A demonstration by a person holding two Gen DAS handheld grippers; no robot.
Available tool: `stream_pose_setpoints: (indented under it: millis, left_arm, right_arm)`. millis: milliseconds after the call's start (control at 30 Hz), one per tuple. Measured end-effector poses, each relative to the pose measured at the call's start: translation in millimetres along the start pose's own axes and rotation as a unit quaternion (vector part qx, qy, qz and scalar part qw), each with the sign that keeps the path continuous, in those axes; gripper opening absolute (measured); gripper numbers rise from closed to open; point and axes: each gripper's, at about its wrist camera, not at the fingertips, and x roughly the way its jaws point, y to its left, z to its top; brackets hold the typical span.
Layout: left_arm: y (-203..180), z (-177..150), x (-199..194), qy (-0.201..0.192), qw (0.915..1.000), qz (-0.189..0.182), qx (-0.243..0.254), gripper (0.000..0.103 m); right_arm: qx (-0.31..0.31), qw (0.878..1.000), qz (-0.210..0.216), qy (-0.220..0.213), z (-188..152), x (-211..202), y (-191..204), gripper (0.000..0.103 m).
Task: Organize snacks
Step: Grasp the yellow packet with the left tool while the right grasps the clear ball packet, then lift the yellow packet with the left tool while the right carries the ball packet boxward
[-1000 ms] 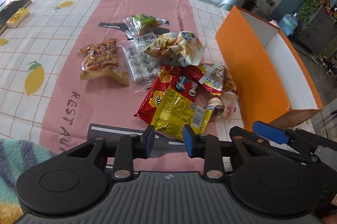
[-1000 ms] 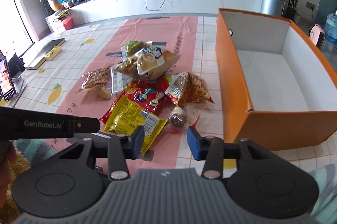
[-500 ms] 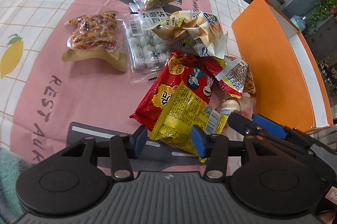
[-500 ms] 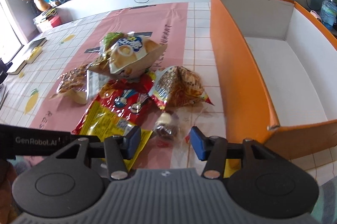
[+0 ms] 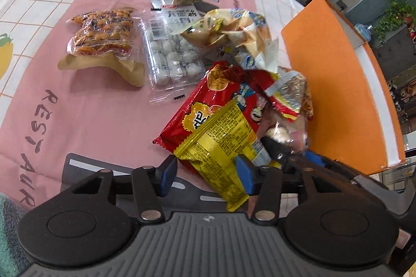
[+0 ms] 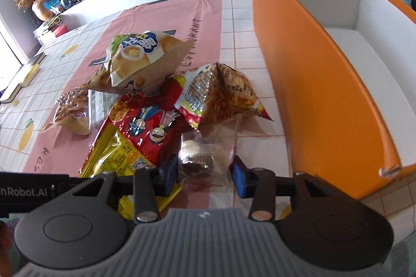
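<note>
Two spread grippers — left gripper [image 5: 206,174], right gripper [image 6: 205,173] — beside bare-floored orange box [image 6: 312,74].

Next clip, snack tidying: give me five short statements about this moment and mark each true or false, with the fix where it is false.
1. The orange box already holds several snacks. False: the inside that shows is bare.
2. The yellow and red packet lies between the left gripper pads. True.
3. The clear wrapped pastry sits between the right gripper pads. True.
4. The tray of white balls is stacked on top of the puffy chip bag. False: the chip bag rests partly over the tray.
5. The brown glazed snack pack lies against the orange box. False: it lies on the pink cloth, on the far side of the pile from the box.
</note>
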Motion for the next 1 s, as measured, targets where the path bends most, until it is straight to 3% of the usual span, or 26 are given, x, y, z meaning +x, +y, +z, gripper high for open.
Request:
stream_pose_setpoints:
  millis: [200, 333, 500, 600, 1000]
  left_arm:
    - [-8, -4, -14, -0.022, 0.9987, -0.047, 0.001, 0.048]
    - [-15, -6, -15, -0.022, 0.999, -0.034, 0.017, 0.045]
    - [-9, -9, 0, 0.025, 0.9997, -0.007, -0.003, 0.045]
    - [-5, -13, 7, 0.043, 0.9989, -0.009, -0.017, 0.053]
    - [-22, -23, -1, 0.02, 0.9997, -0.013, -0.001, 0.053]
  right_arm:
    - [0.004, 1.0, 0.023, 0.012, -8, -5, 2, 0.04]
    - [0.015, 0.999, 0.029, 0.013, -11, -8, -2, 0.04]
    - [0.013, 0.999, 0.03, 0.005, -17, -23, -9, 0.04]
    - [-0.003, 0.999, 0.034, 0.005, -25, -33, -11, 0.04]
    - [-0.01, 0.998, 0.066, 0.016, -49, -32, -11, 0.04]
